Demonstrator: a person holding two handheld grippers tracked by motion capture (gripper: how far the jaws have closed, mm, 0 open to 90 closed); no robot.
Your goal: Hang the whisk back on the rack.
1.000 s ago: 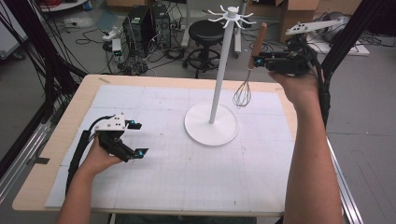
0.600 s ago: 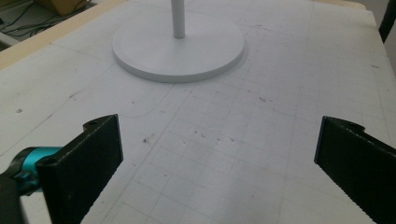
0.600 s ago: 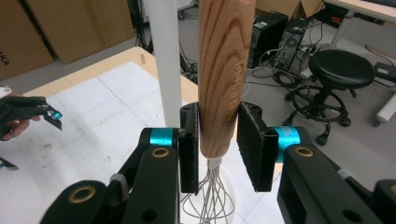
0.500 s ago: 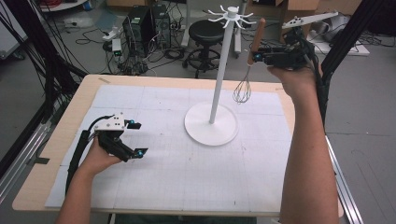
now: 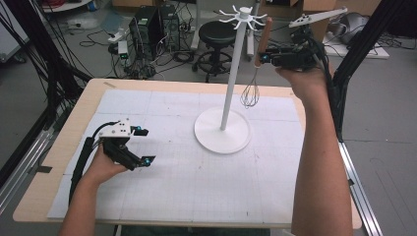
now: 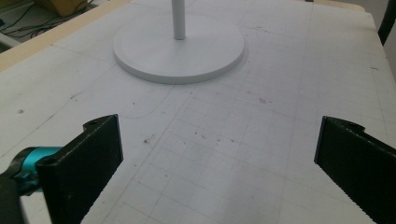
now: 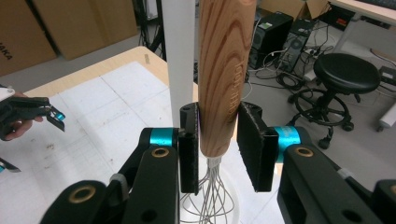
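Since a second ago we see the right gripper [image 5: 268,58] carry the whisk [image 5: 255,66] upward beside the pole, so the wooden handle top now stands close under the hooks, while our left hand has stayed where it was.

We start with the table [image 5: 64,142]: its wooden rim frames a white grid mat [image 5: 196,182], and the whole near half of that mat lies bare, giving wide room on our side. The rack [image 5: 231,83] stands right of centre toward the far edge, its round base [image 6: 154,53] flat on the mat and its thin pole rising to a crown of hooks [image 5: 240,12]. Open mat runs from the base to the near edge.

The whisk hangs upright in the air just right of the pole, wire loops down, above the mat's far right part and near the table's right edge. In the right gripper view the jaws are clamped on the low end of the handle [image 7: 224,70], the left pad touching; a sliver of gap seems to show at the right pad, though we cannot be sure. The pole stands just behind the handle.

The left gripper [image 5: 140,145] rests low near the left edge, well apart from the base, jaws wide apart with nothing between them.
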